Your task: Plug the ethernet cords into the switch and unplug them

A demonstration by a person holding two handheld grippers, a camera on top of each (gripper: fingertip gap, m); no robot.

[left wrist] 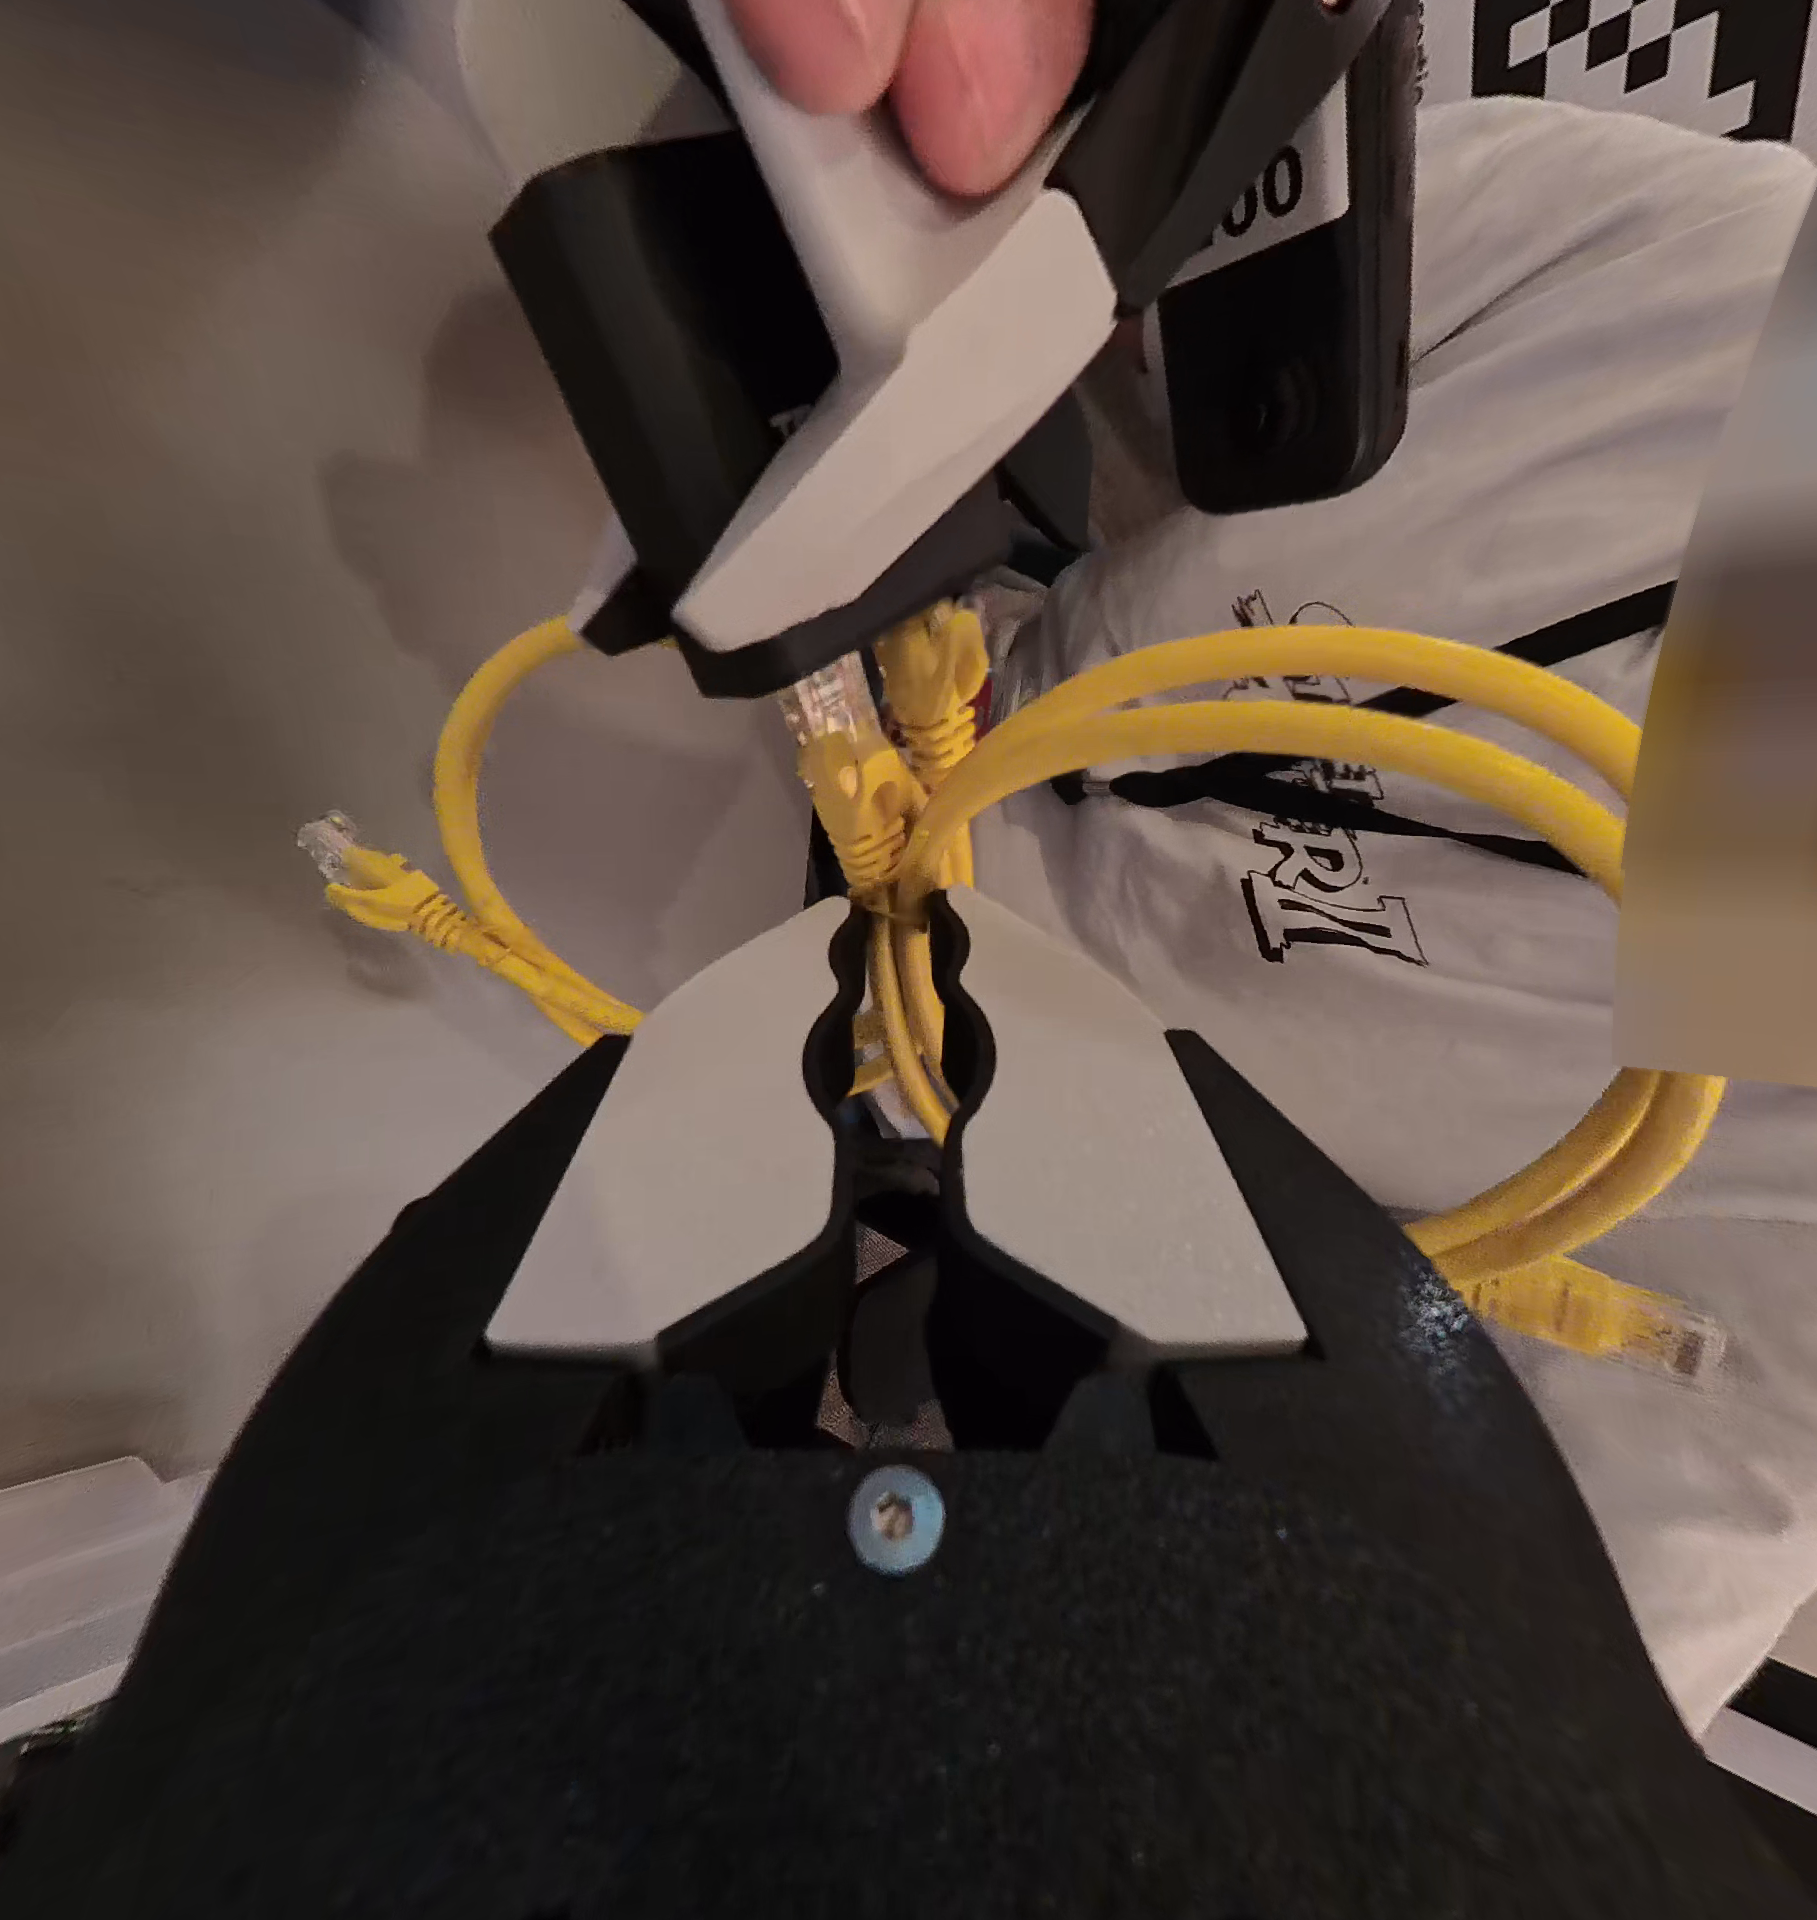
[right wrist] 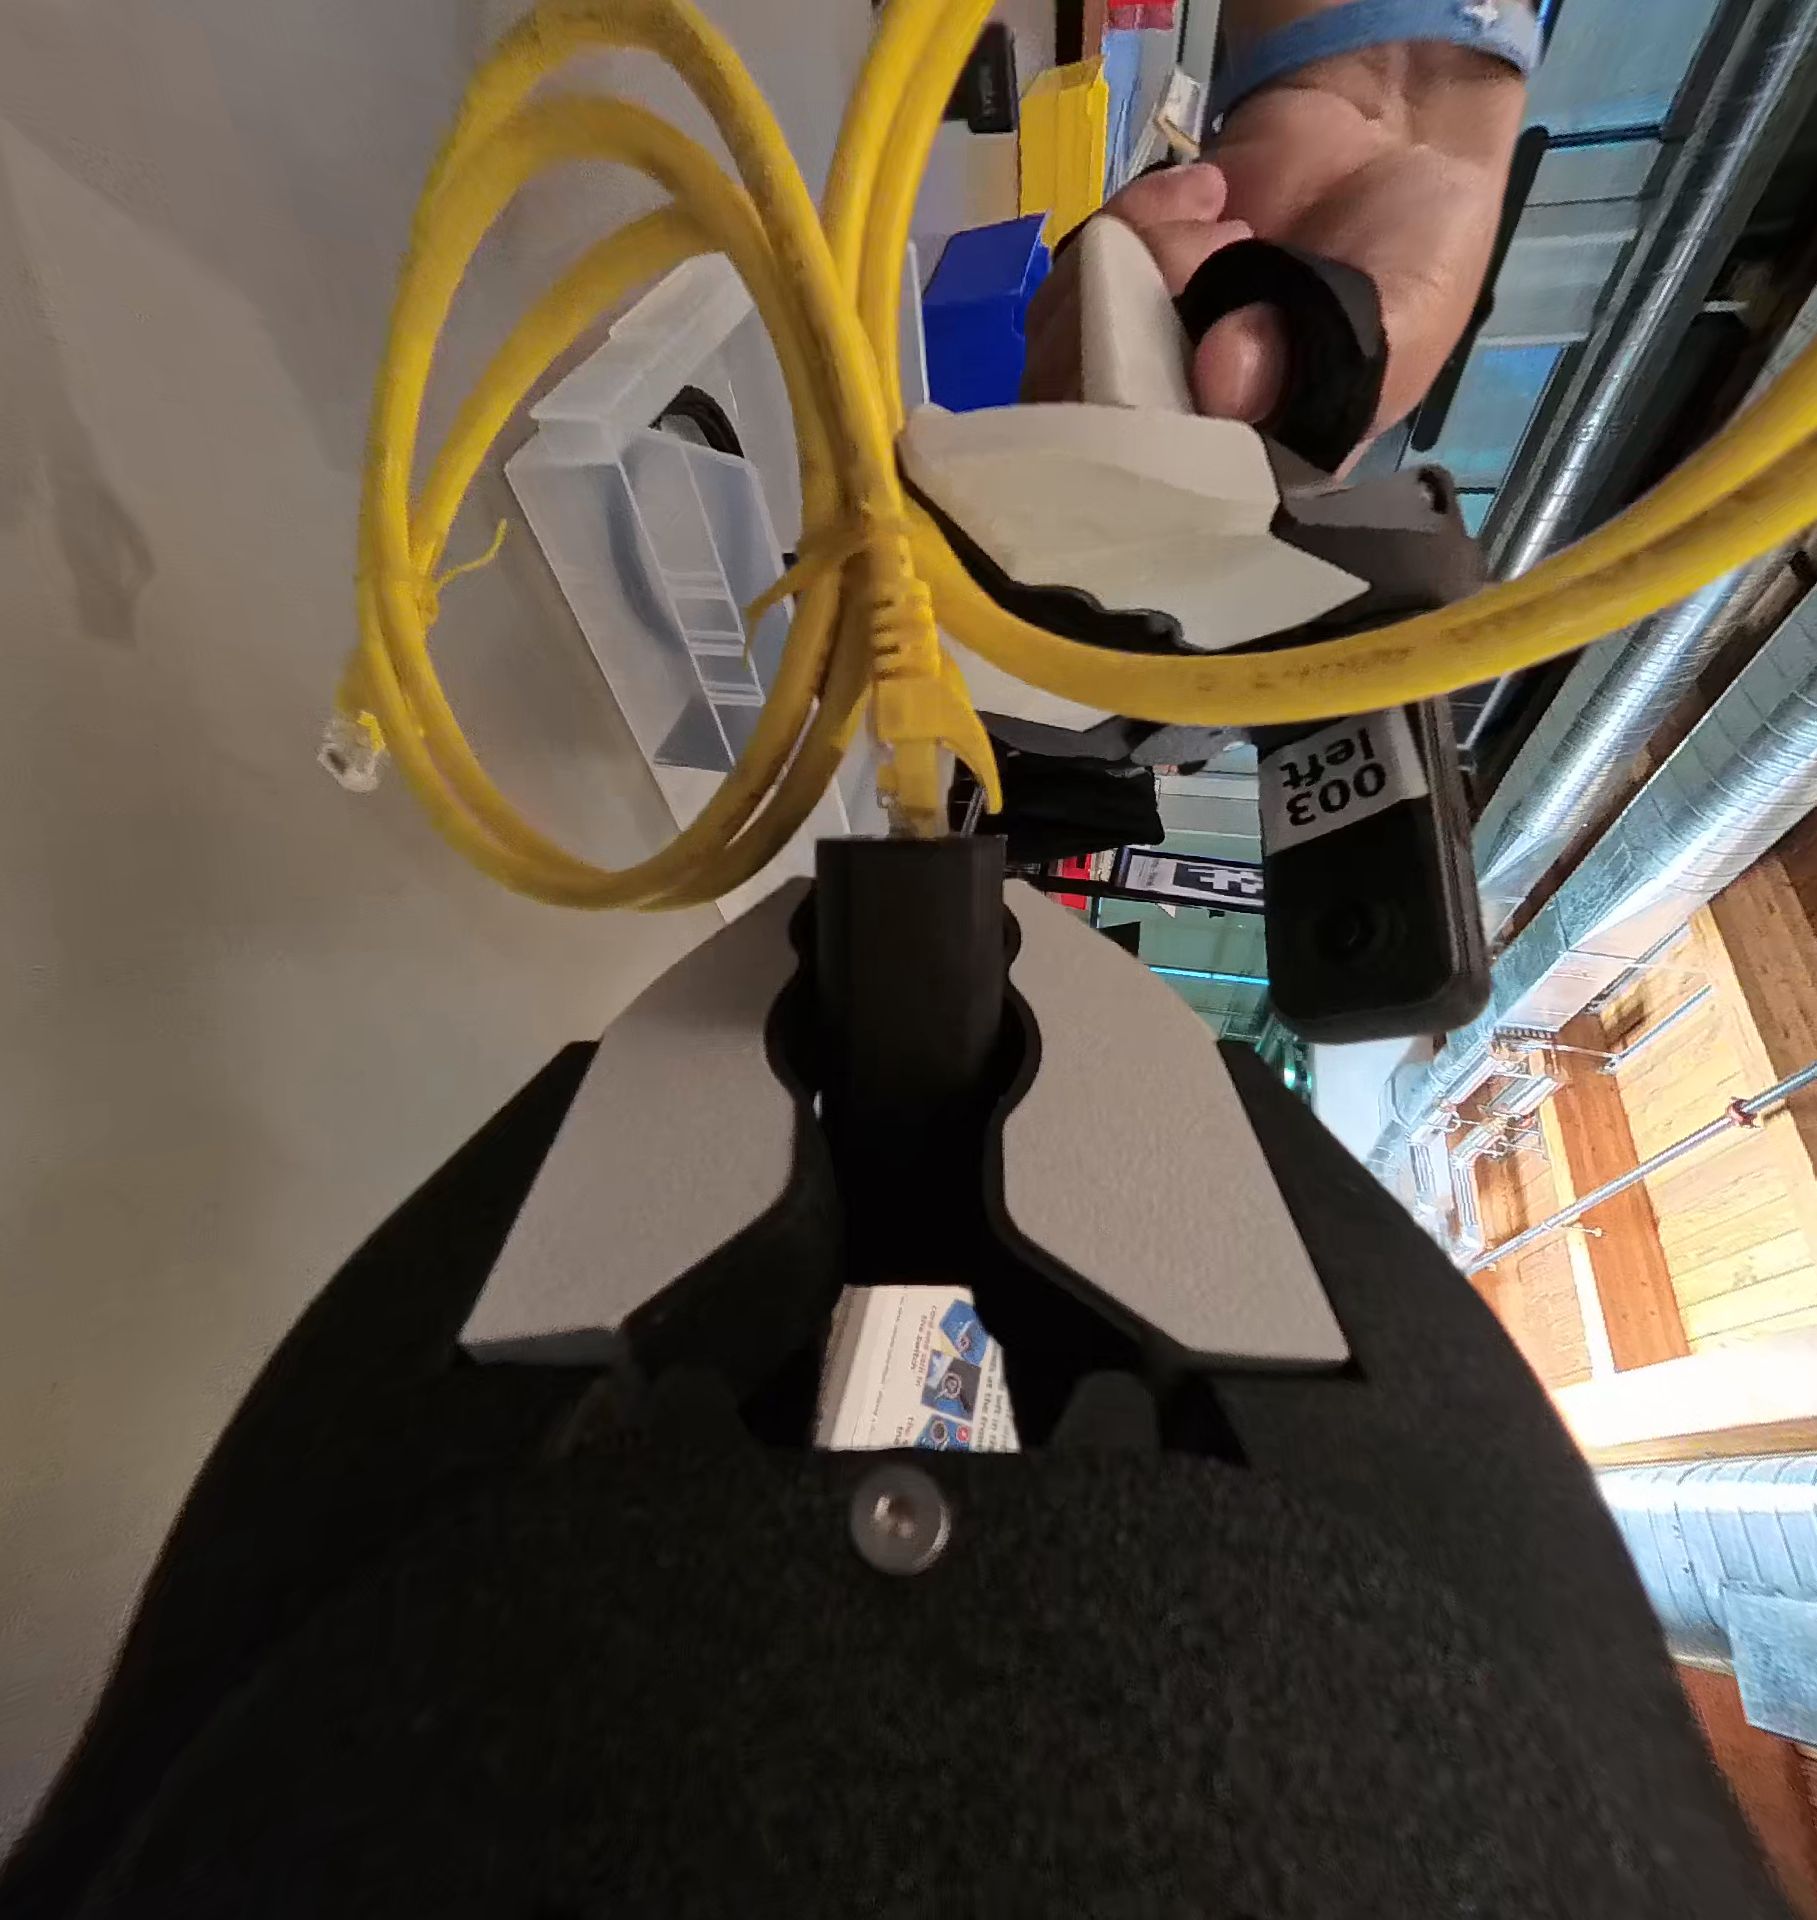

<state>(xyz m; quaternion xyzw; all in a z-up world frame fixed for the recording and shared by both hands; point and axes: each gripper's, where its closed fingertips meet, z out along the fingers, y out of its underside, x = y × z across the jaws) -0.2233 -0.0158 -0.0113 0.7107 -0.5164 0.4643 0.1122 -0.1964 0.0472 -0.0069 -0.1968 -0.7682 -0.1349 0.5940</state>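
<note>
My left gripper [left wrist: 899, 920] is shut on a bundle of yellow ethernet cords [left wrist: 909, 997], just behind their plugs. One plug [left wrist: 857, 790] with a clear tip points at the end of the black switch [left wrist: 675, 364]. My right gripper [right wrist: 909, 904] is shut on the switch [right wrist: 909, 987] and holds it in the air. In the right wrist view a yellow plug [right wrist: 914, 727] stands with its tip at the switch's top end. The left gripper [right wrist: 1091, 582] shows there beside it, gripping the cords [right wrist: 862, 312]. Loose plugs [left wrist: 338, 847] [left wrist: 1662, 1340] hang free.
A clear plastic organiser box [right wrist: 665, 520] and a blue bin [right wrist: 987, 322] lie beyond the cord loops. A person's white printed shirt [left wrist: 1403, 935] fills the right of the left wrist view. A hand [right wrist: 1351, 187] holds the left gripper. Metal ducts [right wrist: 1662, 748] run at right.
</note>
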